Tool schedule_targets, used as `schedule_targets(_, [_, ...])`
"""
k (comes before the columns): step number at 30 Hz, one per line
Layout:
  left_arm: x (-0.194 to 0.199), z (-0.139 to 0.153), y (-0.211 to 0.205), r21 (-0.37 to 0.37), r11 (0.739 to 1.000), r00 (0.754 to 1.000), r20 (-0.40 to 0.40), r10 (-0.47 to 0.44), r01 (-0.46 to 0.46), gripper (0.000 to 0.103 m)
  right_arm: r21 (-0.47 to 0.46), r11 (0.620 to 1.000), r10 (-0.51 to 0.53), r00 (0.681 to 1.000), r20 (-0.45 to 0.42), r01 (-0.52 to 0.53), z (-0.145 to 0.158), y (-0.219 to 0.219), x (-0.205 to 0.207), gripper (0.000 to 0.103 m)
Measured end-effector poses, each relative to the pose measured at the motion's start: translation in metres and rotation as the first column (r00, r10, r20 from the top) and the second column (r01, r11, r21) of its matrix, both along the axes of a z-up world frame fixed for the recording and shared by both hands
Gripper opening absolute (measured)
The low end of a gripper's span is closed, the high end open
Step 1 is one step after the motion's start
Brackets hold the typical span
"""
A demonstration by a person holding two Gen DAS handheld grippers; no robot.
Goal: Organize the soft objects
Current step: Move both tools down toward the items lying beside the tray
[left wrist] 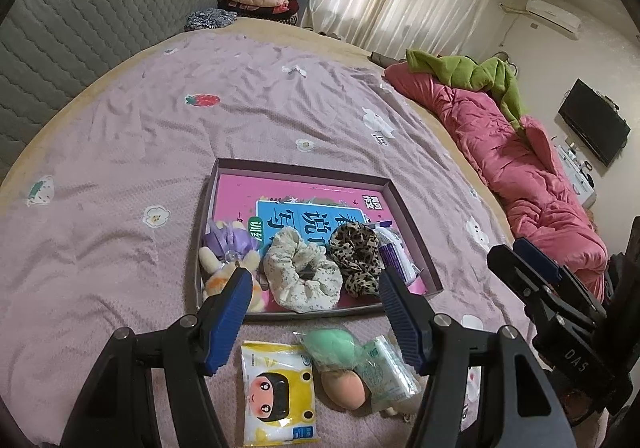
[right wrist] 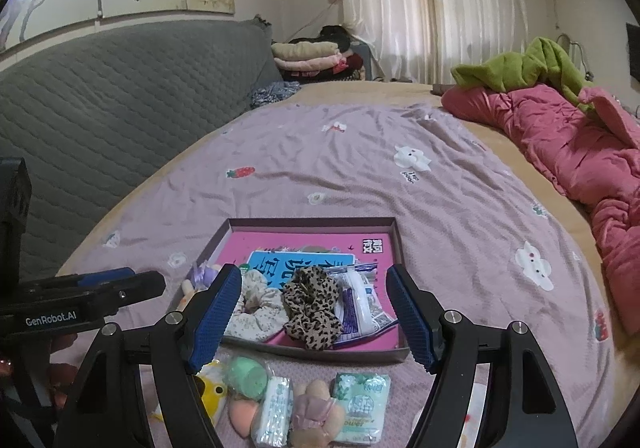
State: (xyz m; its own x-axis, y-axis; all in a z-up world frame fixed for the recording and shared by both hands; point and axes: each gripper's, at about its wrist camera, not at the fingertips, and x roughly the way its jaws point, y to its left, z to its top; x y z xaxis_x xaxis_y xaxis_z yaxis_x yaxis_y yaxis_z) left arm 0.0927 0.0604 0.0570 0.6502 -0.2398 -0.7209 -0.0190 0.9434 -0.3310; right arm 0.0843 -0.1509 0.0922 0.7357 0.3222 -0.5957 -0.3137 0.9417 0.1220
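A shallow purple box (left wrist: pixel 416 216) (right wrist: pixel 396 232) lies on the bed with a pink book in it. Along its near side sit a small plush doll (left wrist: pixel 224 256), a floral scrunchie (left wrist: pixel 300 272) (right wrist: pixel 256 308), a leopard scrunchie (left wrist: pixel 358 256) (right wrist: pixel 312 304) and a plastic packet (right wrist: pixel 360 308). In front of the box lie a yellow tissue pack (left wrist: pixel 278 392), green and peach sponges (left wrist: pixel 332 348) (right wrist: pixel 246 374), tissue packs (right wrist: pixel 362 404) and a beige plush flower (right wrist: pixel 316 412). My left gripper (left wrist: pixel 316 288) and my right gripper (right wrist: pixel 312 300) hang open above these, holding nothing.
The purple sheet (left wrist: pixel 240 108) spreads far behind the box. A pink quilt with a green blanket (left wrist: pixel 520 152) lies along the right. A grey quilted headboard (right wrist: pixel 100 108) and folded clothes (right wrist: pixel 312 52) stand at the back.
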Motion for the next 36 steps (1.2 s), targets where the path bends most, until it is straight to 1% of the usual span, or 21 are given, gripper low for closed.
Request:
schedule_targets(5, [-0.008, 0.0, 0.0, 0.004, 1.0, 1.0, -0.004, 0.001, -0.001, 0.065, 0.01, 1.0, -0.008, 1.0, -0.006, 0.008, 0.002, -0.007, -0.007, 0.076])
schedule_targets(11, [-0.019, -0.004, 0.003, 0.002, 1.0, 1.0, -0.014, 0.0, 0.0, 0.065, -0.003, 1.0, -0.017, 1.0, 0.0, 0.017, 0.003, -0.014, -0.019, 0.076])
schedule_targets(16, [-0.027, -0.006, 0.006, 0.005, 1.0, 1.0, -0.018, 0.002, -0.001, 0.065, -0.061, 0.998, -0.026, 0.999, 0.026, 0.027, 0.001, -0.016, -0.032, 0.076])
schedule_targets(21, [-0.036, -0.009, 0.009, 0.009, 1.0, 1.0, -0.023, 0.011, -0.011, 0.065, -0.041, 0.999, -0.026, 1.0, 0.001, 0.026, -0.008, -0.026, -0.04, 0.076])
schedule_targets(26, [-0.043, -0.012, 0.012, 0.008, 1.0, 0.999, -0.034, 0.014, -0.014, 0.065, -0.064, 0.998, -0.024, 0.999, -0.021, 0.023, -0.017, -0.028, -0.046, 0.076])
schedule_targets(29, [-0.047, -0.013, 0.015, 0.009, 1.0, 0.999, -0.039, 0.017, -0.017, 0.065, -0.045, 0.999, -0.032, 0.999, -0.037, 0.03, -0.02, -0.031, -0.049, 0.076])
schedule_targets(36, [-0.057, -0.022, 0.022, 0.008, 1.0, 0.998, -0.058, 0.023, -0.023, 0.065, -0.066, 0.998, -0.023, 0.999, -0.034, 0.021, -0.023, -0.026, -0.055, 0.076])
